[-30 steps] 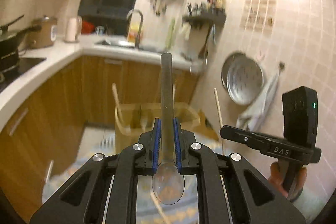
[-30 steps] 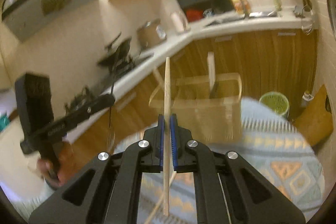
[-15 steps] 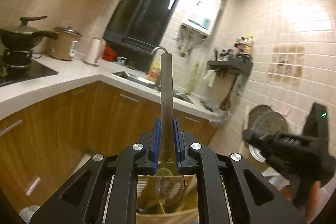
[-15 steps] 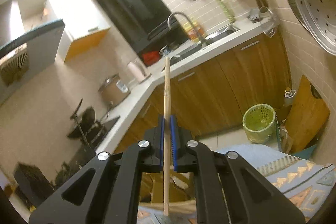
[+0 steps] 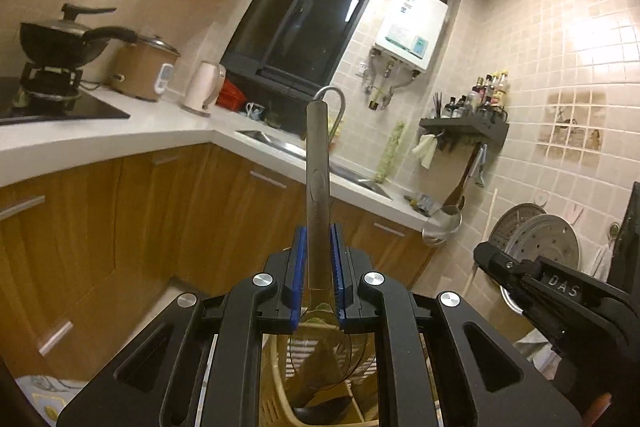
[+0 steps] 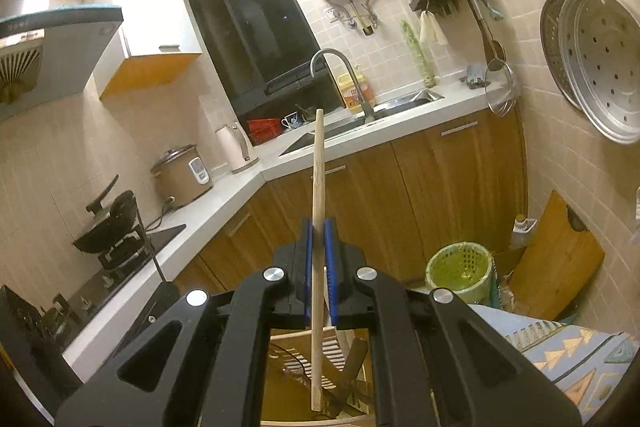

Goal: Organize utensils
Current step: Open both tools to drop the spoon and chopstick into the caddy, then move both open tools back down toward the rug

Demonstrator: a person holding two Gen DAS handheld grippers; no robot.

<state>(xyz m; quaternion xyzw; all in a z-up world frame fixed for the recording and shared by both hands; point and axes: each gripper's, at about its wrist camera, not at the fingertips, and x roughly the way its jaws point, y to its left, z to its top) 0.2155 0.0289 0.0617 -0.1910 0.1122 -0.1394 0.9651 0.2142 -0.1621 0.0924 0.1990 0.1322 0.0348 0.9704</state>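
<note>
My left gripper [image 5: 318,267] is shut on a metal spoon [image 5: 317,171]. The handle points up and away, and the bowl hangs below the jaws over a beige slotted utensil basket [image 5: 280,387] with dark utensils inside. My right gripper [image 6: 319,259] is shut on a wooden chopstick [image 6: 318,171], held upright with its lower end over the same basket [image 6: 292,351]. The right gripper also shows in the left wrist view [image 5: 560,291], at the right, apart from the spoon.
A white L-shaped countertop [image 5: 100,143] with wooden cabinets below runs behind. On it are a sink and faucet [image 6: 340,75], a rice cooker [image 6: 182,173], a kettle and a stove with a pan. A green bin [image 6: 460,269] and a cutting board [image 6: 556,259] stand on the floor at the right.
Both grippers have tilted upward and come in over the basket, which is now directly below the jaws. The spoon and the chopstick stay gripped.
</note>
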